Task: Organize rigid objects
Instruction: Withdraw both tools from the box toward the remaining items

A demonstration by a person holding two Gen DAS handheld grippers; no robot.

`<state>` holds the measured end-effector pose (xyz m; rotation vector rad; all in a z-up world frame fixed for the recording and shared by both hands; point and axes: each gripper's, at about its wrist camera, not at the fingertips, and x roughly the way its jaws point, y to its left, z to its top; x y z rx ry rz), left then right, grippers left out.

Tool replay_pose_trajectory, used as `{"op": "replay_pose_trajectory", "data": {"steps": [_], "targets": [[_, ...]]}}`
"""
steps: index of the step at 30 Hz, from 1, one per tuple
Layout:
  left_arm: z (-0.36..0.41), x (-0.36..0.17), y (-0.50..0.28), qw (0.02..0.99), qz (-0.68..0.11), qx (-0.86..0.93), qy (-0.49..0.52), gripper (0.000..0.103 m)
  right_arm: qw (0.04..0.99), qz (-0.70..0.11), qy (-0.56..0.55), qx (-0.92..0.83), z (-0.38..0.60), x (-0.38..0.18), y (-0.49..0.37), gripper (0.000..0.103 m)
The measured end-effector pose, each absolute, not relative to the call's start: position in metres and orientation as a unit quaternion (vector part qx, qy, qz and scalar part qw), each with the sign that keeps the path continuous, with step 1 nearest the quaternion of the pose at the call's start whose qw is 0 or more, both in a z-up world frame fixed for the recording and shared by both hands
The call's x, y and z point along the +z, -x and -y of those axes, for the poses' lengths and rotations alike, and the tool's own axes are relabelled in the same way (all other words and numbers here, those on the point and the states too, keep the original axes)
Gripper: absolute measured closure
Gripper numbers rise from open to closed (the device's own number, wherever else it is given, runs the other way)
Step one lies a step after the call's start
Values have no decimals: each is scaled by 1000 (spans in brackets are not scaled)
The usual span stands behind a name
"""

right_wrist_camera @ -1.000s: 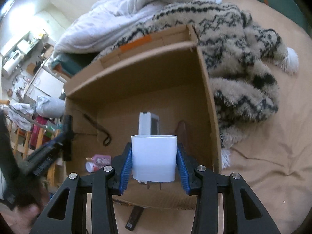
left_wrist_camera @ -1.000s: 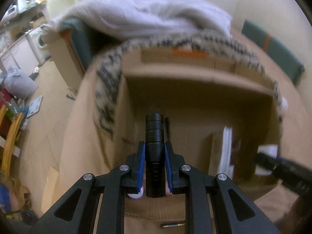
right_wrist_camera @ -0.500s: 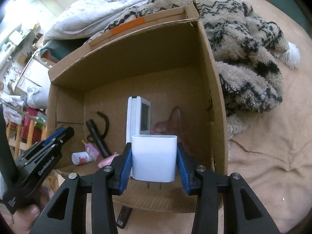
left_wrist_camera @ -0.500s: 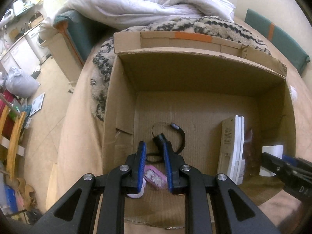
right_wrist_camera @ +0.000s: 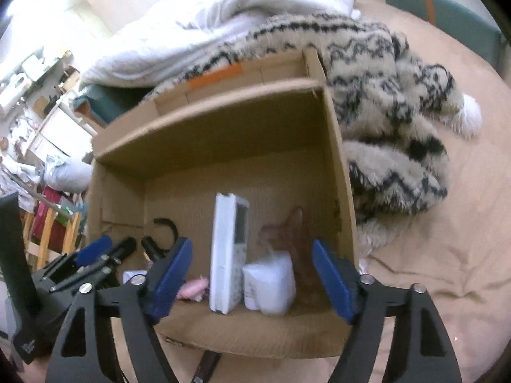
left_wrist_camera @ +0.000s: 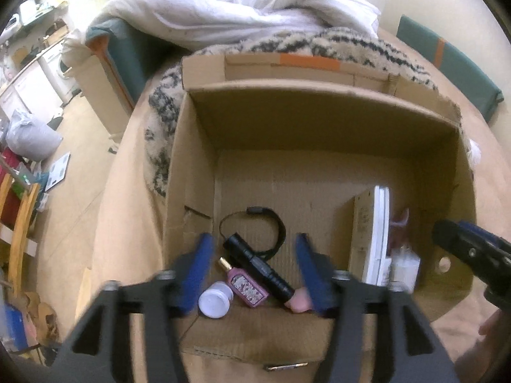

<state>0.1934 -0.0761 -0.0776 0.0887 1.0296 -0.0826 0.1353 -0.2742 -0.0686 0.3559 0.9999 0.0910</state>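
Most of the sorting appears to be done: a black flashlight (left_wrist_camera: 258,263), a pink bottle (left_wrist_camera: 247,287) and a white jar (left_wrist_camera: 214,298) are seen lying on the floor of the cardboard box (left_wrist_camera: 319,95), directly below and between the fingers of the left claw (left_wrist_camera: 252,274), which is spread wide and holds nothing. Under the right claw (right_wrist_camera: 252,276), likewise spread and empty, a white charger block (right_wrist_camera: 270,282) is found standing just beside an upright white handset (right_wrist_camera: 228,255), with a brownish figure behind them that cannot be made out. A small dark item is glimpsed on the bed outside the box's near wall, so some tidying may be left. Both claws are held above the box's near edge, pointed downward into it.
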Motion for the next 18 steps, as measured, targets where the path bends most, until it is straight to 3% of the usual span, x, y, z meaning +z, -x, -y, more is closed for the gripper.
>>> {"op": "replay_pose_trajectory", "data": {"steps": [7, 18], "targets": [[70, -65, -189, 878, -477, -31, -25, 37, 856, -479, -188, 47, 278, -71, -137, 11], [59, -49, -179, 886, -462, -36, -15, 37, 854, -478, -204, 35, 286, -71, -127, 11]]}}
